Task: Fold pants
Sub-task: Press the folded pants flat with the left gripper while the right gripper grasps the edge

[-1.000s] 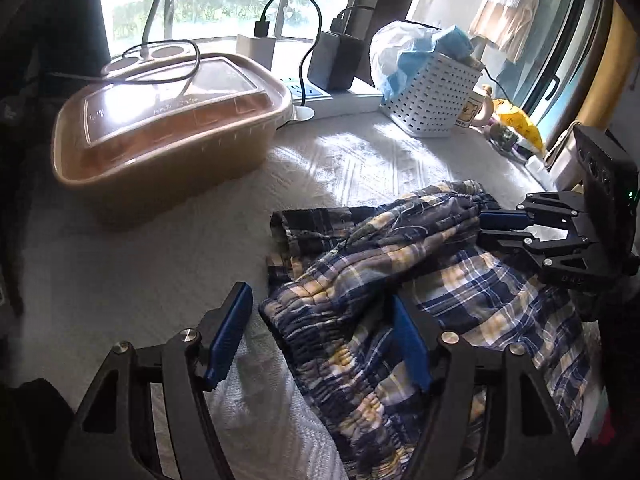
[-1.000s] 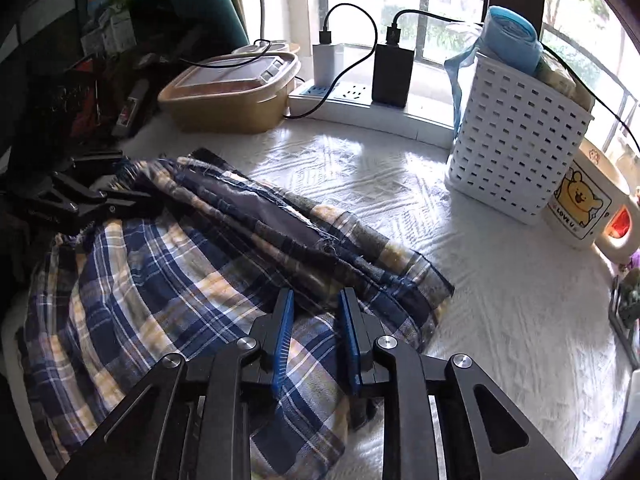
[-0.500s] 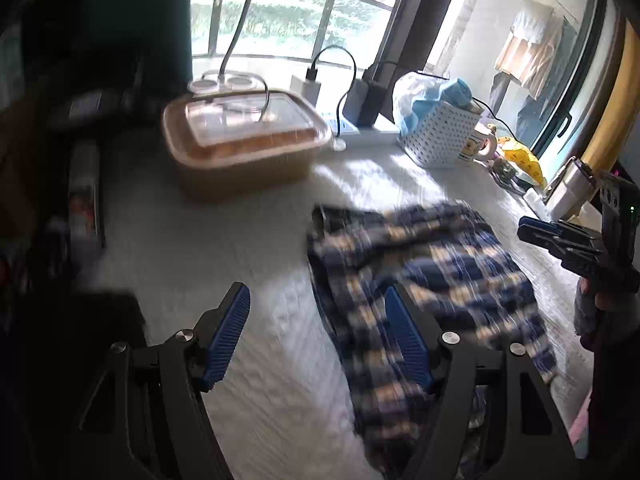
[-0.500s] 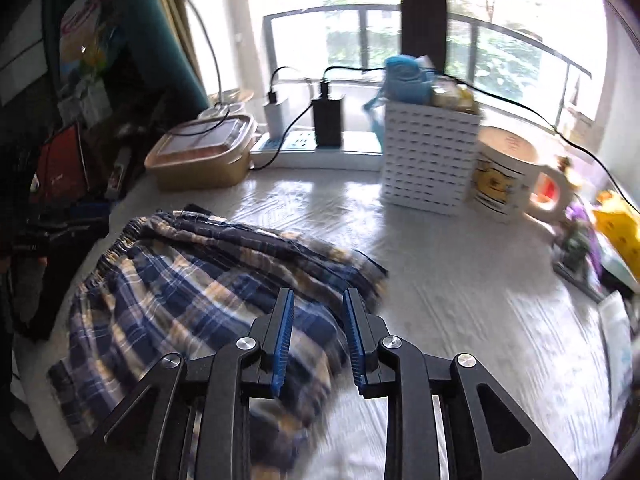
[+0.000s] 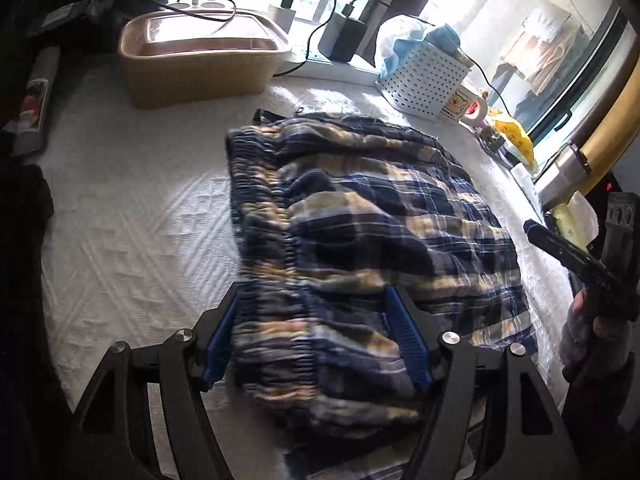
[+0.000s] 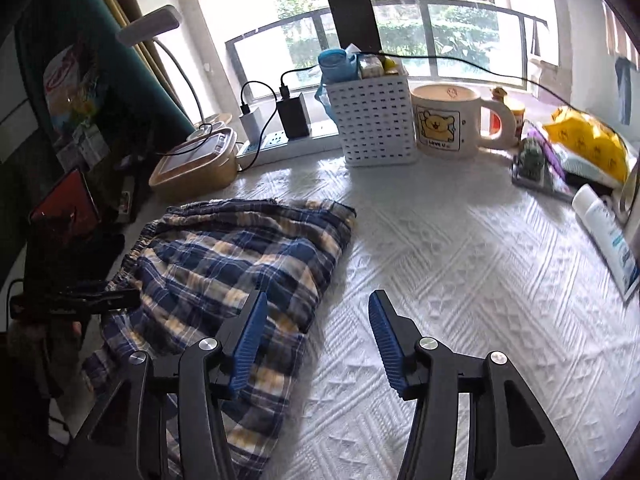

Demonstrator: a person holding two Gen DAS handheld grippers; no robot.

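The blue and yellow plaid pants [image 5: 360, 240] lie folded in a loose pile on the white textured tablecloth [image 5: 132, 232], the elastic waistband toward the left. My left gripper [image 5: 314, 296] hovers open above the near waistband end, and the cloth shows between its blue pads without being pinched. At the right edge, a hand holds my right gripper [image 5: 560, 248] clear of the pants. In the right wrist view the pants [image 6: 240, 256] lie at left. My right gripper [image 6: 318, 298] is opening with only tablecloth between its fingers. My left gripper [image 6: 100, 298] sits at the pile's far left.
Along the window stand a brown lidded container [image 5: 200, 56], a power strip with chargers [image 6: 288, 136], a white perforated basket [image 6: 376, 120] and a bear mug [image 6: 448, 124]. A yellow bag [image 6: 588, 140] and a white tube [image 6: 608, 236] lie at the right edge.
My right gripper let go of the pants' fold, spread its jaws and drew back to the right. My left gripper pulled back and now hangs over the waistband end.
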